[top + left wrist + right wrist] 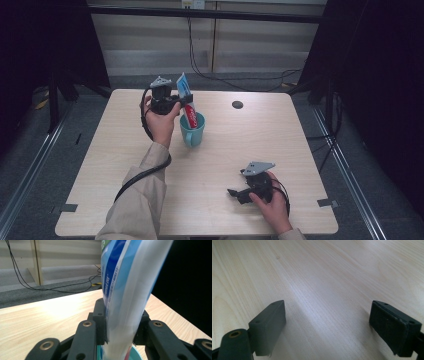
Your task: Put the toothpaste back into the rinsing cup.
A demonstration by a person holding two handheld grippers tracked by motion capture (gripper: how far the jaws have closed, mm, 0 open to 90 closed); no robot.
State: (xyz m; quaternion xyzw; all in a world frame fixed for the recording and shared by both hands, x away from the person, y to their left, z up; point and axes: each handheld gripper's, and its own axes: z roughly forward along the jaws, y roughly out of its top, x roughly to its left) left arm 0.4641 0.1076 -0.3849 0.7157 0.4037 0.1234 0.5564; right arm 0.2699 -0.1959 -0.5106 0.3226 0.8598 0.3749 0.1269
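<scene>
A blue, white and red toothpaste tube [186, 100] stands tilted with its lower end inside a teal mug [193, 131] near the table's middle. My left gripper [183, 99] is shut on the tube's upper part, just left of and above the mug. In the left gripper view the two black jaws press on the tube [125, 290] from both sides, and the mug's teal rim [136, 354] shows below. My right gripper [234, 192] rests low on the table at the front right, its jaws wide apart. Between its pads [270, 327] lies bare wood.
The light wooden table [125, 165] has a round dark cable hole [237, 105] at the back right. Black cables [235, 80] lie on the grey floor behind the table. Dark frames stand to both sides.
</scene>
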